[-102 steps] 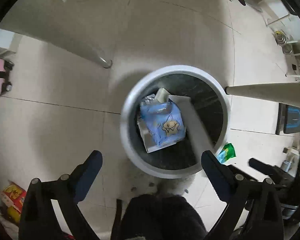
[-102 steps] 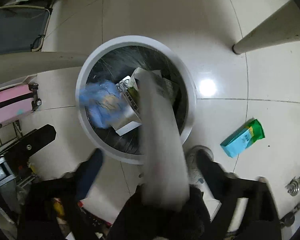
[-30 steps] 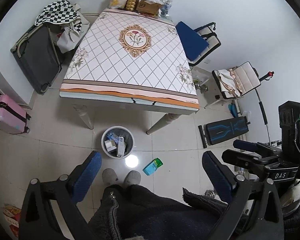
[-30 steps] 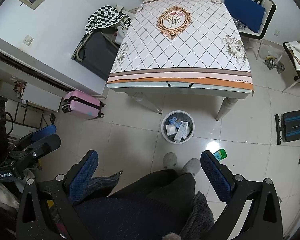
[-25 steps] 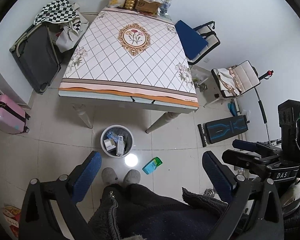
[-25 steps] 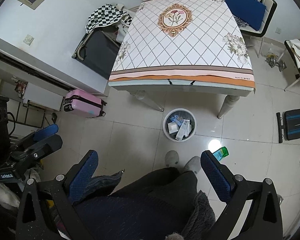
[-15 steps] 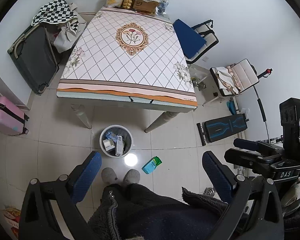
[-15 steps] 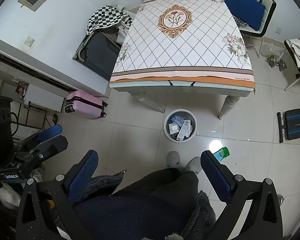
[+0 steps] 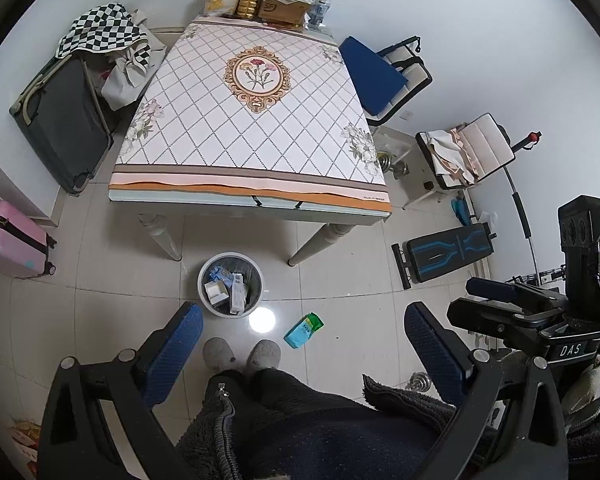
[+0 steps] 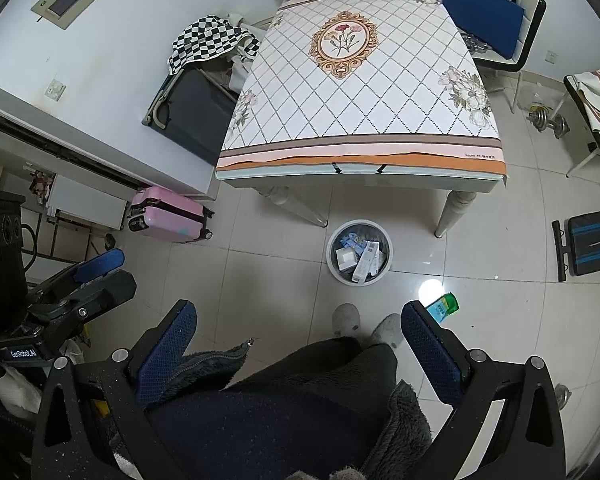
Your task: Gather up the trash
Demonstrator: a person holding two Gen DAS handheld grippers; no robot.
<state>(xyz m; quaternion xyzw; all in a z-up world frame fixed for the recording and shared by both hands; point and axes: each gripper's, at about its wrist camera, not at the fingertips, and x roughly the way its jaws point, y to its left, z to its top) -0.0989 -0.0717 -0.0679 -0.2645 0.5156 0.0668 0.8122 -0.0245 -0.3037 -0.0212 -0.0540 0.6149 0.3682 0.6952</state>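
Observation:
A round white trash bin (image 9: pixel 204 280) (image 10: pixel 332 264) stands on the tiled floor by the table's near edge, holding several boxes and wrappers (image 9: pixel 230 290) (image 10: pixel 360 258). A green and blue packet (image 9: pixel 303 330) (image 10: pixel 443 306) lies on the floor to the right of the bin. My left gripper (image 9: pixel 302 348) is open and empty, held high above the floor. My right gripper (image 10: pixel 298 344) is open and empty, also held high. Each gripper shows in the other's view, the right one at the right edge (image 9: pixel 540 320) and the left one at the left edge (image 10: pixel 60 304).
A table with a patterned cloth (image 9: pixel 252 120) (image 10: pixel 360 80) holds snack bags and a cardboard box (image 9: pixel 260 0) at its far end. Around it are a pink suitcase (image 9: pixel 8 244), a dark suitcase (image 9: pixel 60 120), chairs (image 9: pixel 384 76), a bench (image 9: pixel 444 256) and dumbbells (image 10: pixel 548 120). The person's slippers (image 9: pixel 240 354) stand near the bin.
Since 3.4 s ago both grippers rose from just above the bin to high over the room, and the long white box fell into the bin. In the last second the views barely shifted.

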